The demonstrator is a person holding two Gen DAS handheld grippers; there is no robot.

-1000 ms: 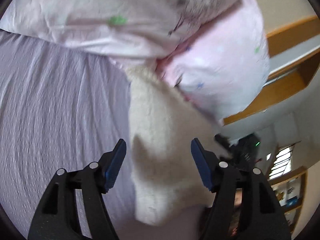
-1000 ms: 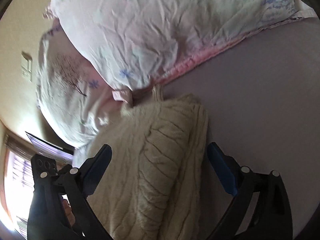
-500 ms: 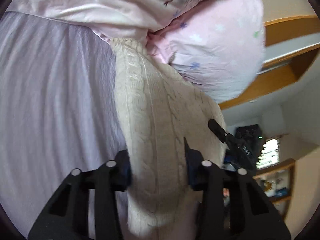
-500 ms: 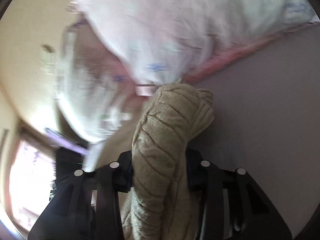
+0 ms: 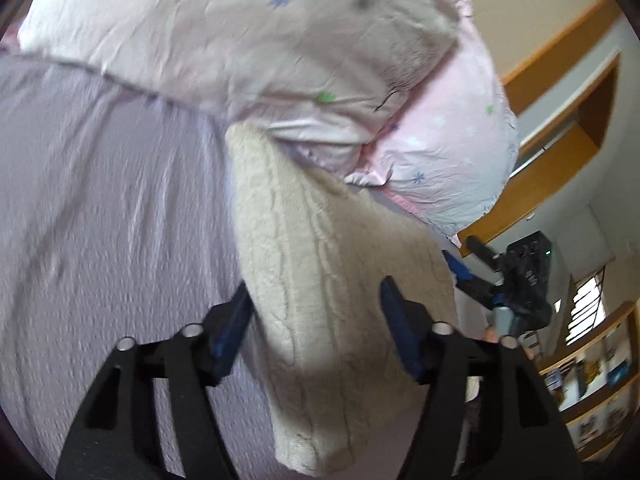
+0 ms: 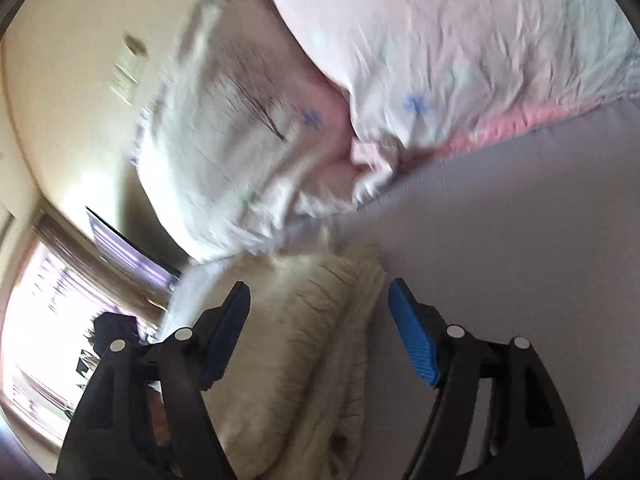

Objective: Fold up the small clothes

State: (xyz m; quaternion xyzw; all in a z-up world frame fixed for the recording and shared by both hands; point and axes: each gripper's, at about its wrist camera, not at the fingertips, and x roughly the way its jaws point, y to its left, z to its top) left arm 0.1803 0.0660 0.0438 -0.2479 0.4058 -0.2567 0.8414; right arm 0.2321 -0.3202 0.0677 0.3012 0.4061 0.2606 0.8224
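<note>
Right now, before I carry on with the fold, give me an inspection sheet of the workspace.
Surface: lilac bedsheet, wrinkled, bare on both sides of the garment.
Job's things: cream cable-knit sweater, bunched lengthwise, its far end against the pillows.
Clutter: two pale pink printed pillows at the head of the bed.
Grippers: left tool open, straddling the sweater; right tool open, sweater between its fingers, no pinch visible.
Cables: nothing seen.
Surroundings: wooden shelving, a bright window, a wall switch; both views are motion-blurred.
</note>
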